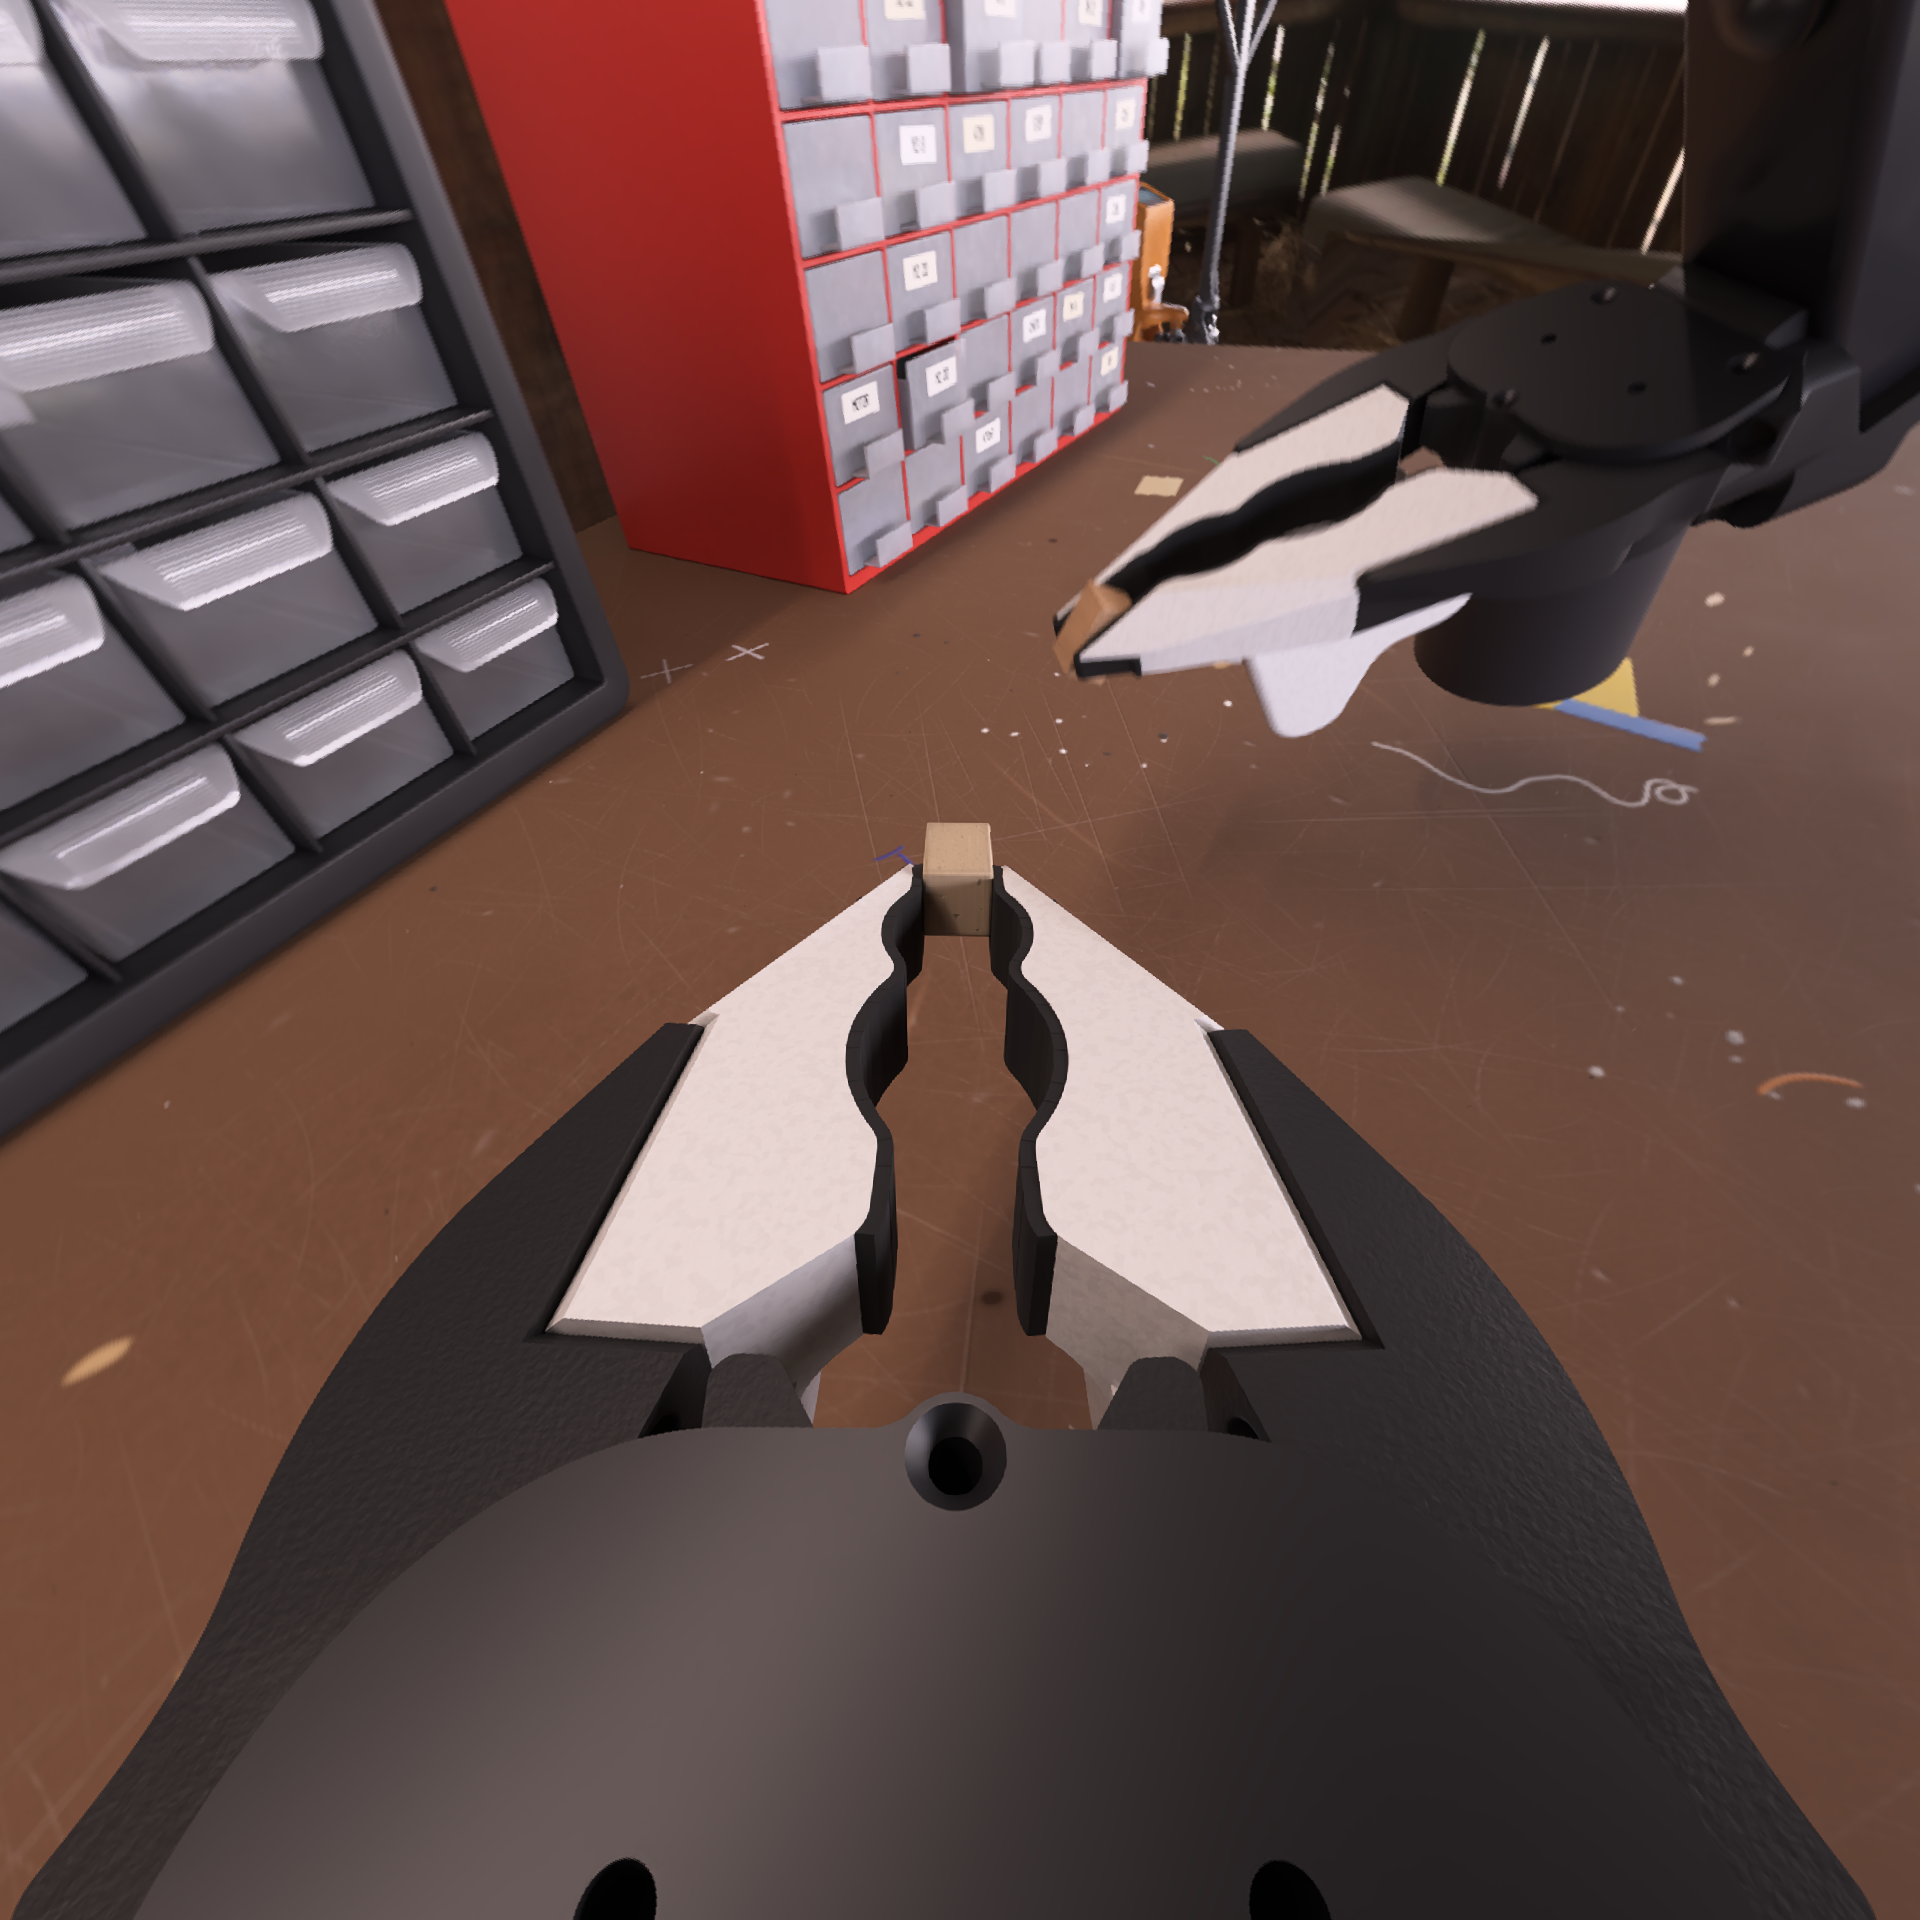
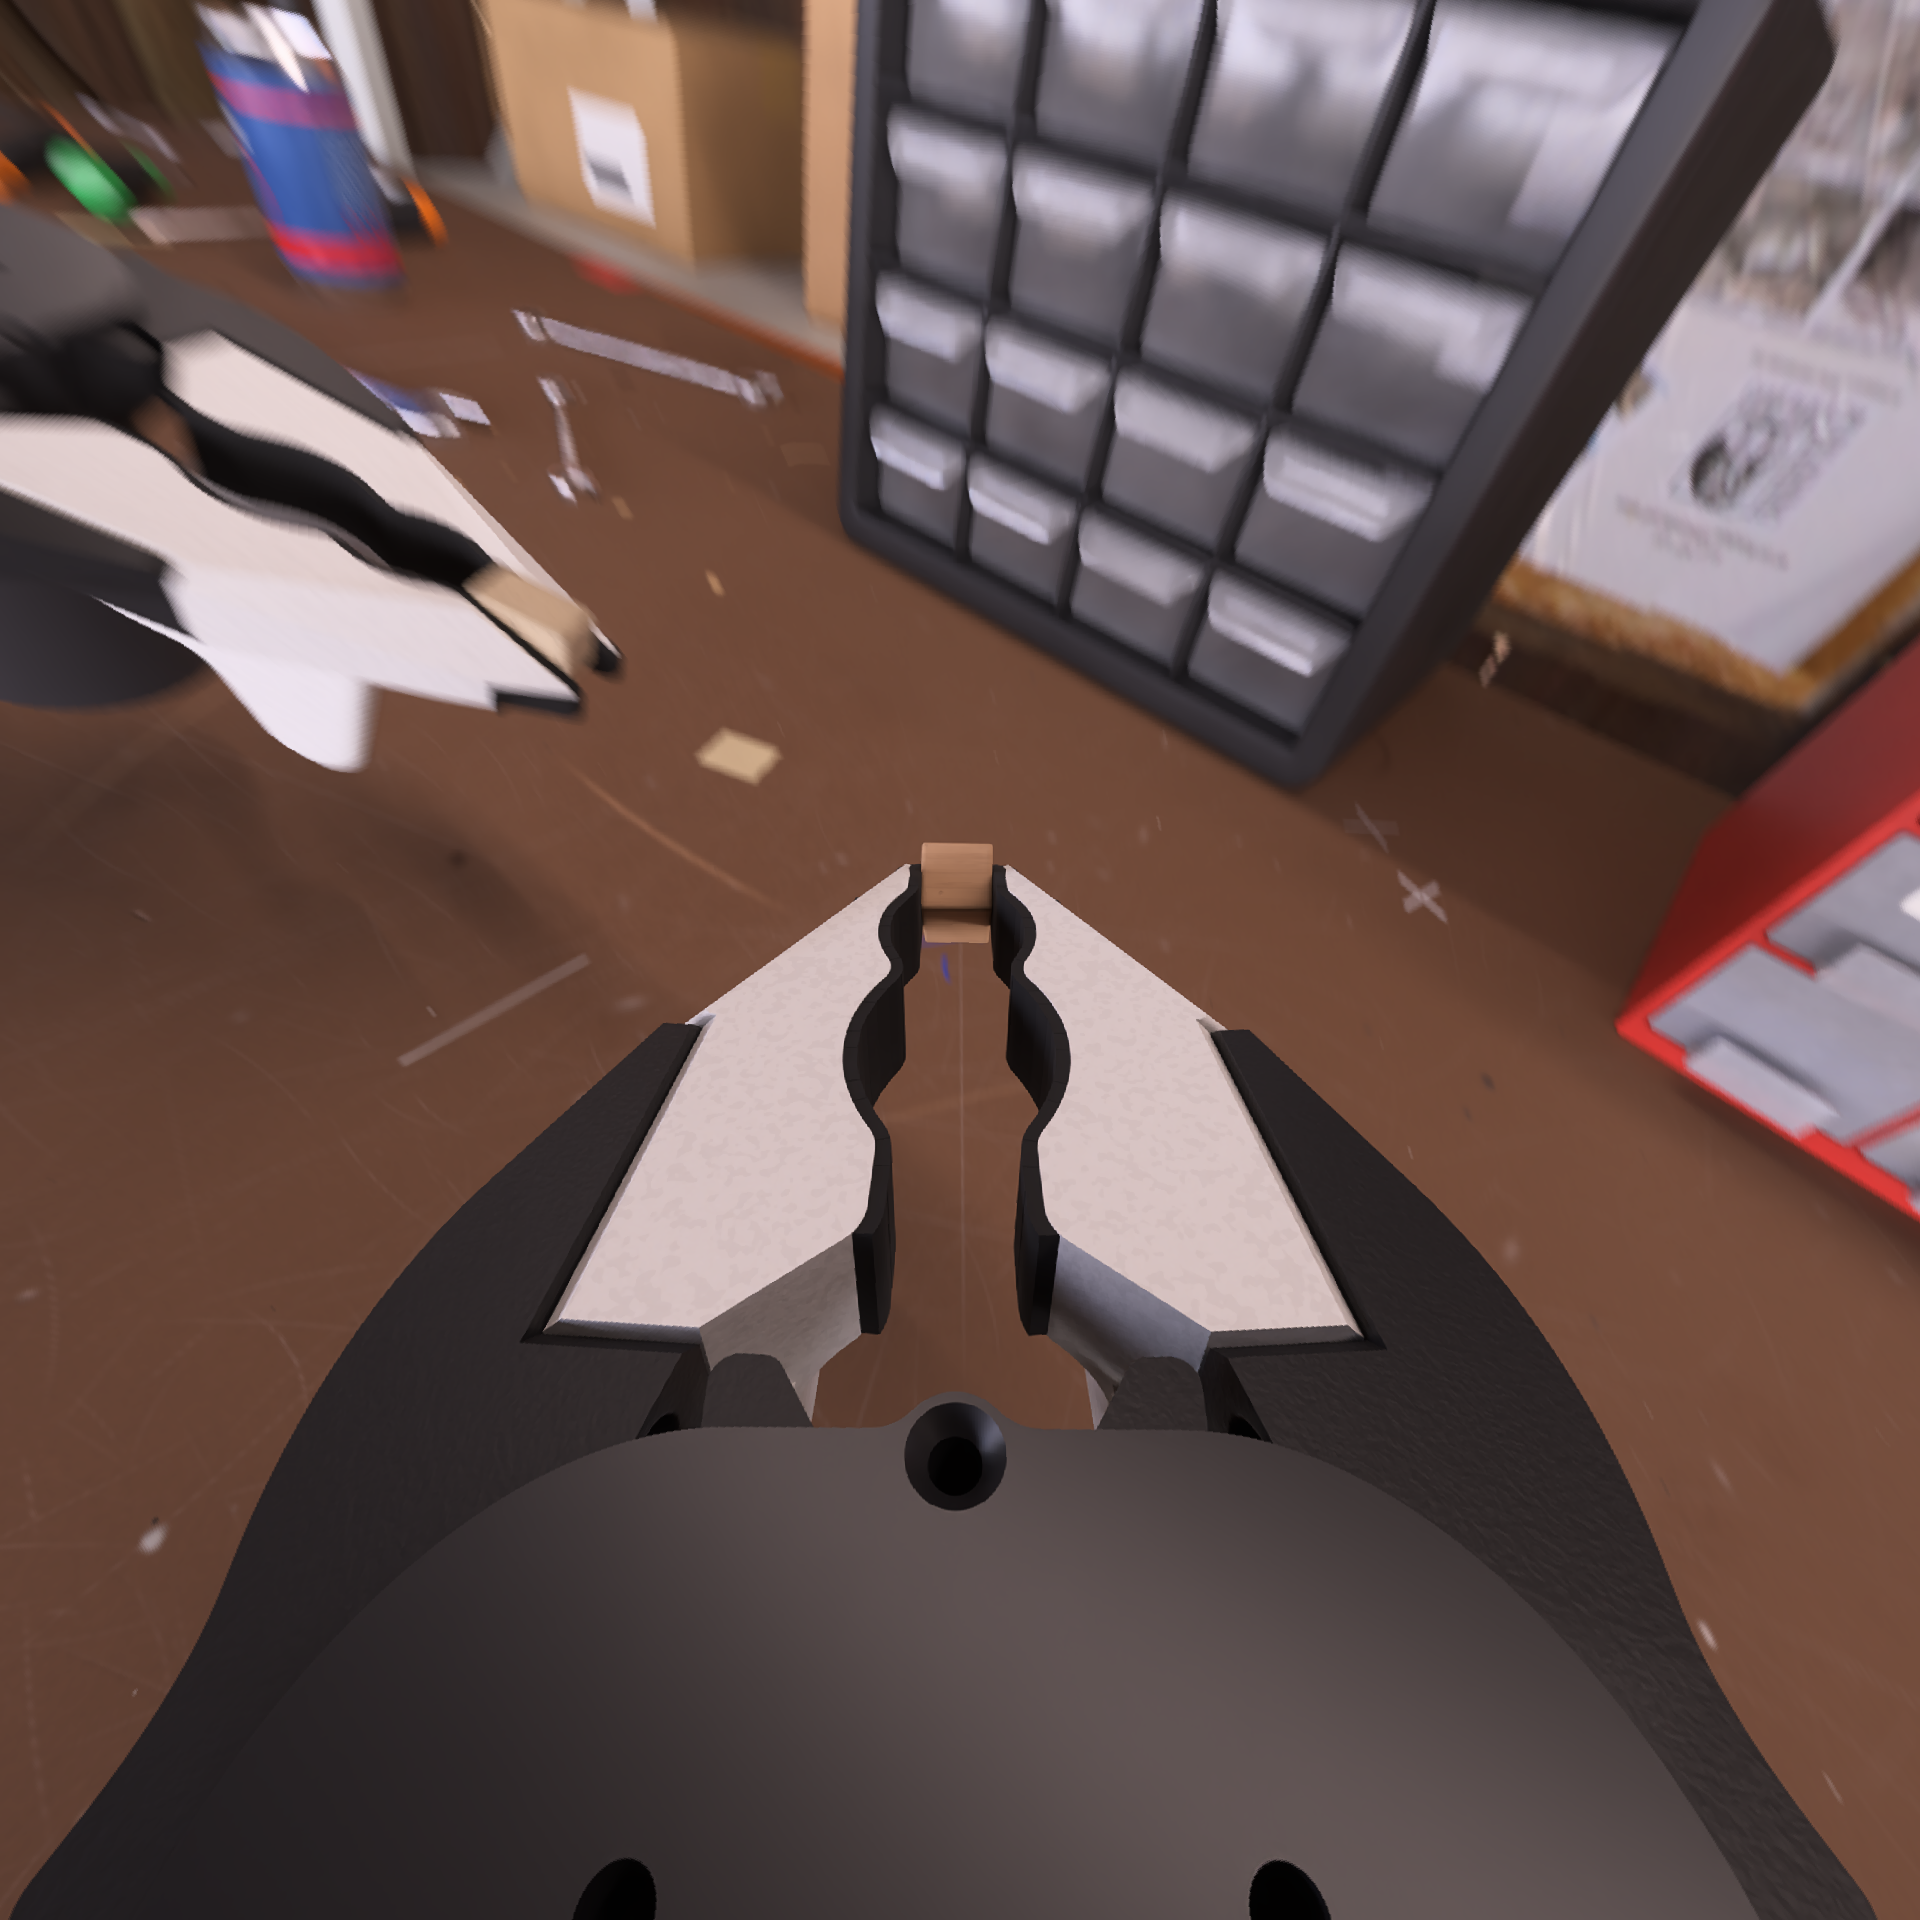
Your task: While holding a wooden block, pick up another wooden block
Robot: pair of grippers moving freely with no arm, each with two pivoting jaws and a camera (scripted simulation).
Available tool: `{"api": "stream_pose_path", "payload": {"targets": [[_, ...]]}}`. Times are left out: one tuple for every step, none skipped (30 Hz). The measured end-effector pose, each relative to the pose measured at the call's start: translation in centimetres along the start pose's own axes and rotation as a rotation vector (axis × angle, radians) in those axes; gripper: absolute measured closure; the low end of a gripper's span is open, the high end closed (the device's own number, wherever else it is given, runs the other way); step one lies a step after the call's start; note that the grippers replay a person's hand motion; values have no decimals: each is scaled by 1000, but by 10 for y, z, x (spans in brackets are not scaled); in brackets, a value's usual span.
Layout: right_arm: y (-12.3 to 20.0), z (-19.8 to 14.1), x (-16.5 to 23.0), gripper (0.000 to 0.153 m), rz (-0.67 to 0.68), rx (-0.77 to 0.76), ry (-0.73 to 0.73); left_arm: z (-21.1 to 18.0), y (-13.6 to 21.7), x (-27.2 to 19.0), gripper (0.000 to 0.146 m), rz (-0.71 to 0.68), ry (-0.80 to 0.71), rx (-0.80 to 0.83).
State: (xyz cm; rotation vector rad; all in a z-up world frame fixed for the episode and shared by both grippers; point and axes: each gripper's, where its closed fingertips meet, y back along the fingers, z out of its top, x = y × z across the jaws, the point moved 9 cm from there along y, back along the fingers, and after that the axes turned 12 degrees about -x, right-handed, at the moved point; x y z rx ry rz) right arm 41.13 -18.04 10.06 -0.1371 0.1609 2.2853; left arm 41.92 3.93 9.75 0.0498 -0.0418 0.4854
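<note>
My left gripper is shut on a small pale wooden block at its fingertips, held above the brown table. My right gripper is shut on a second, slightly darker wooden block at its fingertips, also above the table. The right gripper shows in the left wrist view at upper right with its block. The left gripper shows blurred in the right wrist view at left with its block.
A dark grey drawer cabinet stands on the table, a red drawer cabinet beside it. A cardboard box and a blue can stand at the back. A small tan patch lies on the table.
</note>
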Motion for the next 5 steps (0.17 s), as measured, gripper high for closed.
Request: {"api": "stream_pose_path", "payload": {"targets": [[1, 2, -1, 141, 22, -65, -13, 0, -3, 1, 135, -13, -14, 8], [1, 4, -2, 141, 58, -128, -23, -1, -7, 4, 135, -28, -25, 22], [1, 5, -3, 141, 106, -191, -32, -2, -11, 6, 135, -41, -36, 41], [2, 6, -4, 141, 153, -257, -41, -3, -16, 9, 135, -52, -53, 61], [2, 7, -6, 141, 188, -310, -49, -3, -20, 11, 135, -62, -71, 78]]}}
